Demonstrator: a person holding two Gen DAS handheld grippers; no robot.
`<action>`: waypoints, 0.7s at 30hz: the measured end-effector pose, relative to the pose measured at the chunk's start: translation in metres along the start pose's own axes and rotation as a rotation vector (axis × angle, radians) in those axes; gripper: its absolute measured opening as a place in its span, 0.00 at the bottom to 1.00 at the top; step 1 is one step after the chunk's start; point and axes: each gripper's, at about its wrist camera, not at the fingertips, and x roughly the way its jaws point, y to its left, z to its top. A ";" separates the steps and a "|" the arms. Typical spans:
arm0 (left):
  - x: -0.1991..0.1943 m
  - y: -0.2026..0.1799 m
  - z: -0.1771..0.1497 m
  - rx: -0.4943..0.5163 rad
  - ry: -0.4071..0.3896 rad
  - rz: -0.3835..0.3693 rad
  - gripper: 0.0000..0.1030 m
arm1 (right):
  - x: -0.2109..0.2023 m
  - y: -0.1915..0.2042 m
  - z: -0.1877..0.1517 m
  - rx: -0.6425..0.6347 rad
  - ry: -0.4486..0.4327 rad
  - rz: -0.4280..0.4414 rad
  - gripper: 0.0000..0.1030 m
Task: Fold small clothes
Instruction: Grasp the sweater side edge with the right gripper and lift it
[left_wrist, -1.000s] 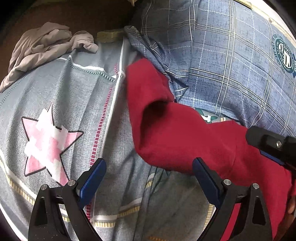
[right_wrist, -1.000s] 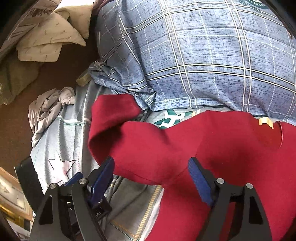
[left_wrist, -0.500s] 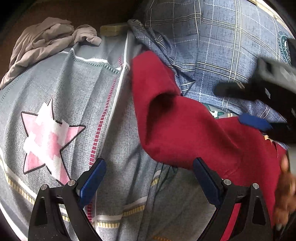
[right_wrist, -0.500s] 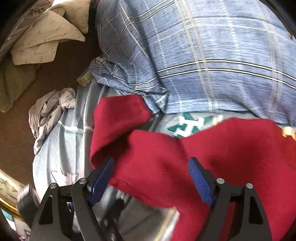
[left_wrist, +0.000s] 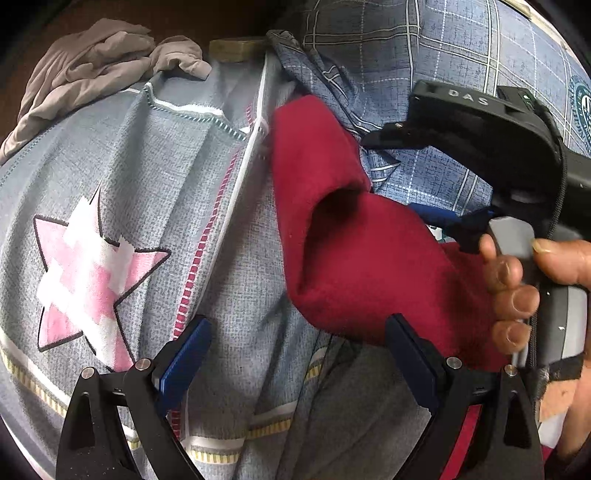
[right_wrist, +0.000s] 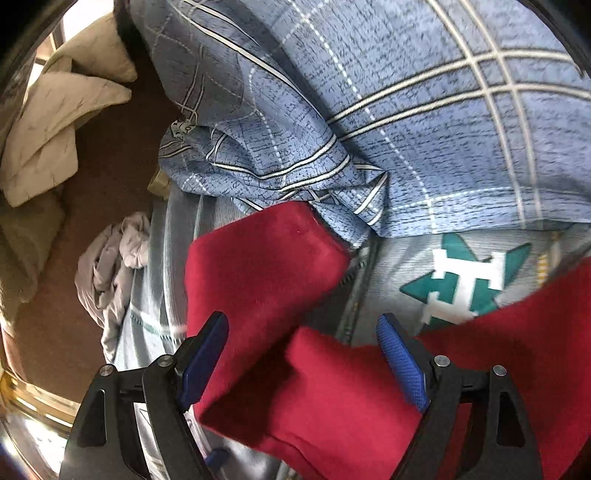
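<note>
I hold both tongs wide: right tongs (right_wrist: 303, 354) straddle the soft red cloth garment (right_wrist: 295, 376), left tongs (left_wrist: 295, 354) hover near it

Grey star-print bedsheet (left_wrist: 229, 280) w/ red garment (left_wrist: 354, 266), blue plaid cloth (right_wrist: 424, 122), beige crumpled cloth (left_wrist: 92, 74) on it.

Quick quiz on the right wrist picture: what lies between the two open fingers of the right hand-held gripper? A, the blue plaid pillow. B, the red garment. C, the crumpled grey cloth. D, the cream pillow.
B: the red garment fills the gap between the open fingers of the right hand-held gripper, not yet clamped, while the grey cloth sits off to the left.
</note>
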 end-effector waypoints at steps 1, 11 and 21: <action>0.001 -0.001 0.000 0.004 0.001 0.004 0.91 | 0.002 0.000 0.000 0.002 0.003 0.009 0.81; 0.002 -0.003 -0.002 0.017 -0.002 0.021 0.91 | 0.023 -0.001 0.011 0.002 0.051 0.082 0.79; 0.002 -0.002 -0.001 0.022 -0.003 0.022 0.90 | 0.056 -0.008 0.020 0.033 0.098 0.141 0.65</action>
